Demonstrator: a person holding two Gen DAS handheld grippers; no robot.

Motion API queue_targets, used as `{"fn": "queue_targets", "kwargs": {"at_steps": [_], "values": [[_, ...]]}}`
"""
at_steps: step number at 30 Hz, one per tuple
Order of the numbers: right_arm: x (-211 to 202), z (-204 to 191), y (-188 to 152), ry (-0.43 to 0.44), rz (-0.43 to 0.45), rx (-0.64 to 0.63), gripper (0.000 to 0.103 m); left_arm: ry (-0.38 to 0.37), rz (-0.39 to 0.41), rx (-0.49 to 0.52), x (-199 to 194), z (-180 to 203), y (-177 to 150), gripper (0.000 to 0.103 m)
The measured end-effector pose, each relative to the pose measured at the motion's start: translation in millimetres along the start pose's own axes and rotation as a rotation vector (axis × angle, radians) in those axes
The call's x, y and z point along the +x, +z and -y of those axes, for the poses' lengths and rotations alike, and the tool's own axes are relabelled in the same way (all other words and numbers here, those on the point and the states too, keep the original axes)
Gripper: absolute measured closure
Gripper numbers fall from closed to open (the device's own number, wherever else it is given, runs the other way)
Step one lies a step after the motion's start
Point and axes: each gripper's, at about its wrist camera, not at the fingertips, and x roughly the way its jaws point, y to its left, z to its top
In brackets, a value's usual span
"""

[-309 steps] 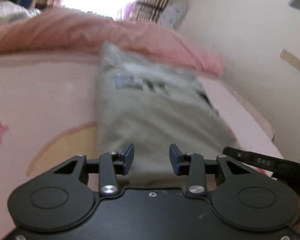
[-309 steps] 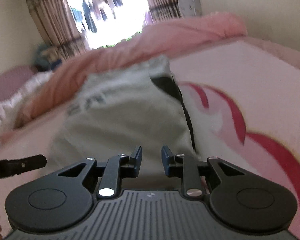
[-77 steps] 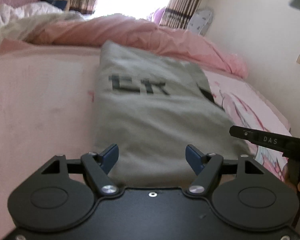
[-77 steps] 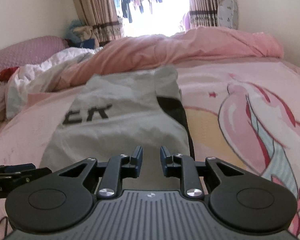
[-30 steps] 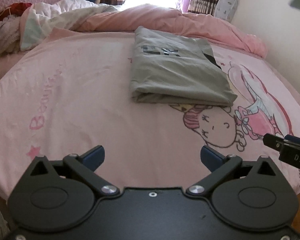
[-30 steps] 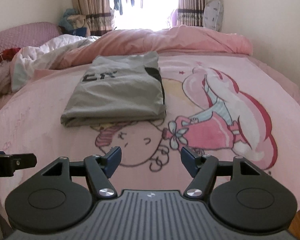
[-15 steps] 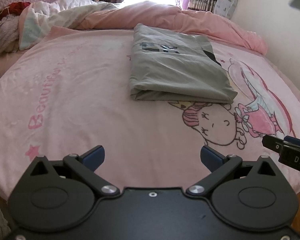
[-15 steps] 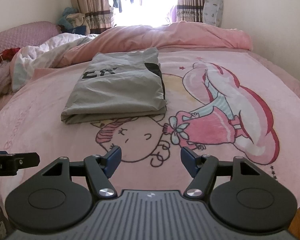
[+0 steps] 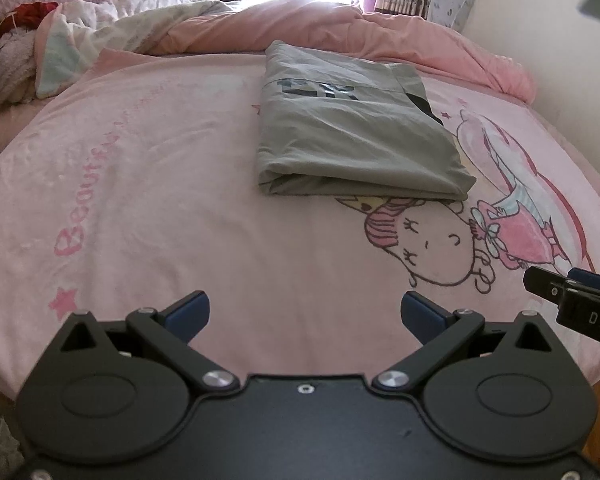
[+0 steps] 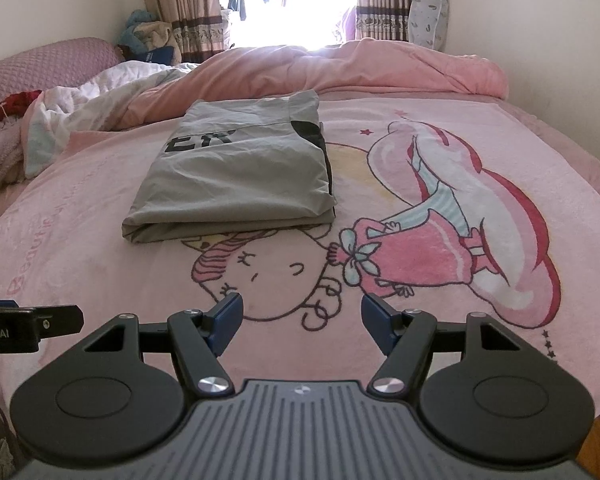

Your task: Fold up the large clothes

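A grey garment with dark lettering lies folded into a neat rectangle on the pink bed; the right wrist view has the same grey garment left of centre. My left gripper hovers well back from it over the blanket, jaws wide open and empty. The right gripper is likewise open with nothing between its blue pads, held back near the bed's front edge. Each gripper's tip shows at the side edge of the other's view.
The pink blanket carries a cartoon print to the garment's right. A rumpled pink duvet lies across the far end, with white bedding and loose clothes at the far left. A wall runs along the right side.
Over the last second both grippers kept still and stayed open. Earlier they were close over the garment with narrower jaws, and have since drawn back from it.
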Motion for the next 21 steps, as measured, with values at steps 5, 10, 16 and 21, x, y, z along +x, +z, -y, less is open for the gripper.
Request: {"fn": "queue_targets", "kwargs": {"at_steps": [5, 10, 16, 21], "values": [[1.5, 0.9, 0.3, -0.001, -0.002, 0.000, 0.023, 0.002, -0.004, 0.002, 1.5, -0.3, 1.2, 0.000], [2.4, 1.3, 0.3, -0.003, -0.003, 0.000, 0.023, 0.002, -0.004, 0.007, 2.3, -0.5, 1.6, 0.000], [7.1, 4.6, 0.0, -0.006, -0.017, 0.003, 0.023, 0.004, -0.010, 0.007, 3.6, -1.0, 1.2, 0.000], [6.6, 4.3, -0.2, -0.004, -0.019, 0.004, 0.023, 0.004, -0.011, 0.009, 4.4, -1.3, 1.2, 0.000]]}}
